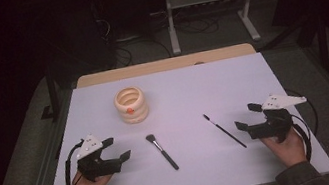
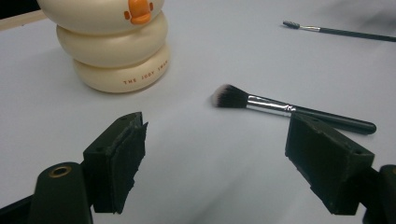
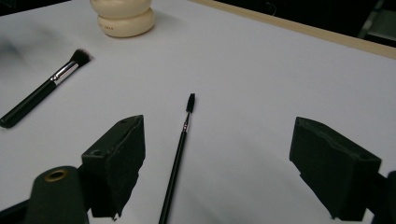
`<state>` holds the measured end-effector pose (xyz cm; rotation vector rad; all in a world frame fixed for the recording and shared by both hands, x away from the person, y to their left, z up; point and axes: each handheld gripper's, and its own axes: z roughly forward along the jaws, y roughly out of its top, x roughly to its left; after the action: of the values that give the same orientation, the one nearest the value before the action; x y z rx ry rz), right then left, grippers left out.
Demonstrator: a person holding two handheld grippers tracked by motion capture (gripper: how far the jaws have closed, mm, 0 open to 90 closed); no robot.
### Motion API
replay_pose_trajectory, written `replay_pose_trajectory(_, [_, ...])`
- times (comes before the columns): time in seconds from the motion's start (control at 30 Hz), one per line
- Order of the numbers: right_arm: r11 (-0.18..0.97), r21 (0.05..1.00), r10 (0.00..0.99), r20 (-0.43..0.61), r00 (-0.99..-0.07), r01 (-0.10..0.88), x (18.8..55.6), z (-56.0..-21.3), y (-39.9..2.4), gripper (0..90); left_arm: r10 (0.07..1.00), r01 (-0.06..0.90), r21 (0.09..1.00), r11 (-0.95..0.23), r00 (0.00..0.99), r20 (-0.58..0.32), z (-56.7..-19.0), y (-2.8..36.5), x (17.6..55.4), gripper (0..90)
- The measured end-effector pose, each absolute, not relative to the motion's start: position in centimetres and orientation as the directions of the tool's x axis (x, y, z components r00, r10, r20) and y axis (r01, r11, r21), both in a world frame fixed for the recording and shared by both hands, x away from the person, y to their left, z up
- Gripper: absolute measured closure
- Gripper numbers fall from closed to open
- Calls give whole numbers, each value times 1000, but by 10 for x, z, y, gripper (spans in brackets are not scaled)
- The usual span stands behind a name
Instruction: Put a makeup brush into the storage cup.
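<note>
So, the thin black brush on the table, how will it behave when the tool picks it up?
The thin brush lies flat on the smooth table, so pinching it may be awkward; it could slide. Its round, slender handle looks apt to roll if nudged sideways. It seems stiff and very light, so it probably will not bend.

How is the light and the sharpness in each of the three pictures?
High view: the table is lit and the room behind is dark; the picture is soft, with faint shadows. Left gripper view: the big brush and the cream holder are fairly sharp, the near fingers dim. Right gripper view: the thin brush is sharp, and the far left corner is smeared.
</note>
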<state>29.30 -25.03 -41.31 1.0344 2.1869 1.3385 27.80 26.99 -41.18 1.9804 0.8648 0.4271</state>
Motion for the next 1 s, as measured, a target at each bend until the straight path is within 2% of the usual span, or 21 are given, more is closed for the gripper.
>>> replay_pose_trajectory(0.87, [308, 876, 719, 42, -694, 371, 289, -400, -230, 169, 691, 385, 842, -378, 723, -20, -410, 264, 275, 196])
replay_pose_trajectory(1.0, [302, 871, 709, 67, -702, 388, 288, -396, -224, 168, 688, 389, 835, -389, 725, -18, -409, 264, 274, 196])
